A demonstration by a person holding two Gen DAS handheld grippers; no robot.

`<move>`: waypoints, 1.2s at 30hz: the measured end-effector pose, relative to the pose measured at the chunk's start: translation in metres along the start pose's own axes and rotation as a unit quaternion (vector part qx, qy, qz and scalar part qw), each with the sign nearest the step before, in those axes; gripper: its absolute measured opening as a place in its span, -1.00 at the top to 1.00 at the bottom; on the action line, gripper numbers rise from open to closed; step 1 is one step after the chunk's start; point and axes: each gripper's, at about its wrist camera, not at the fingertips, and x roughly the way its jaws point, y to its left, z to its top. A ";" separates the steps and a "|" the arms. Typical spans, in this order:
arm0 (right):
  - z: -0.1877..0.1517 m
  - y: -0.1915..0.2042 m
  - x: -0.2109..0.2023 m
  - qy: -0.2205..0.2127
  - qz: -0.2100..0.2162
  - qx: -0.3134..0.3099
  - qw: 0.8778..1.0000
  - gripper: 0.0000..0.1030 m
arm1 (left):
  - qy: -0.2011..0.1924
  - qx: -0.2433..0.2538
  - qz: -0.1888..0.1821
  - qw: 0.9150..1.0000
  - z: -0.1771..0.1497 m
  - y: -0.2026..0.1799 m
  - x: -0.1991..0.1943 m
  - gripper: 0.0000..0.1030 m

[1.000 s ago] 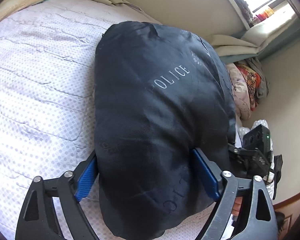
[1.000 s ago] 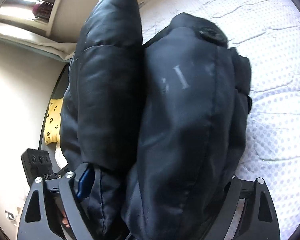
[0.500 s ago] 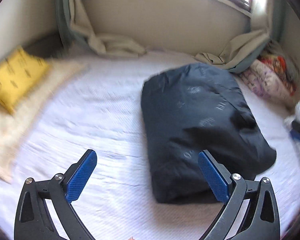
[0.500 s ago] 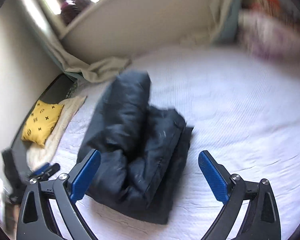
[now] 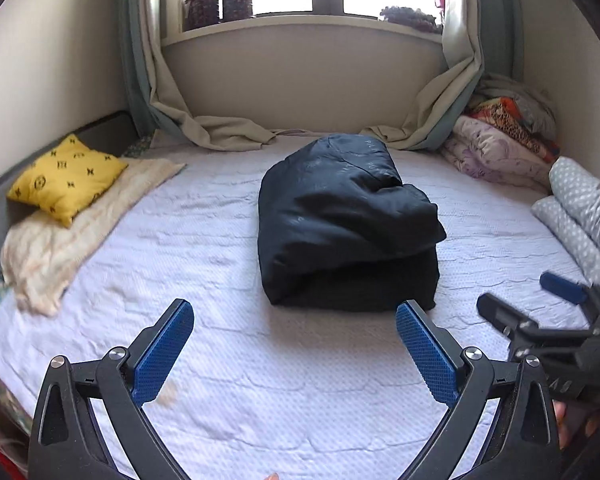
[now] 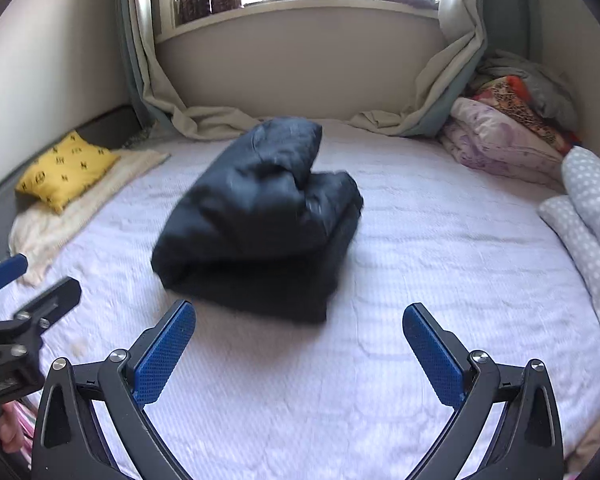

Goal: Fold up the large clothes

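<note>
The jacket (image 5: 348, 224) is what I'm watching: a dark navy padded coat, folded into a thick, puffy bundle that lies in the middle of the bed (image 5: 300, 380), with a rounded top layer slumped over a flatter bottom layer. Its shell looks smooth and slightly shiny, and faint pale lettering shows on the upper fold, too small for me to read.

Nearest to me, my left gripper (image 5: 294, 354) has its fingers (image 5: 164, 354) spread wide and grasping nothing; the blue pads are finely textured, set on black curved arms. My right gripper (image 6: 300, 354) is likewise released, its fingers (image 6: 434, 356) well apart and empty. Both hang over the bare bedcover just short of the jacket, not touching it. Each camera catches the other gripper at its edge.

The bedcover is white with a fine dotted, quilted weave and shallow wrinkles. In the right wrist view the jacket (image 6: 260, 216) is slightly blurred.

Farther off on the left, a cream fuzzy blanket (image 5: 72, 224) lies rumpled along the bed edge, with a square yellow cushion (image 5: 66, 178) printed in dark motifs resting on it. On the right are grey polka-dot bedding rolls (image 5: 580, 208) and a heap of floral quilts (image 5: 500, 144). Beyond, beige curtains (image 5: 220, 132) pool onto the mattress below a windowsill holding two jars (image 5: 220, 4).
</note>
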 end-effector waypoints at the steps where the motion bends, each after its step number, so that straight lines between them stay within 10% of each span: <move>1: -0.007 0.004 -0.001 0.003 -0.003 -0.002 1.000 -1.00 | 0.002 -0.006 0.005 1.000 -0.005 0.002 -0.001 -1.00; 36: -0.041 -0.006 0.006 0.042 0.017 0.037 0.998 -1.00 | 0.025 0.004 0.029 0.999 -0.034 0.003 0.009 -1.00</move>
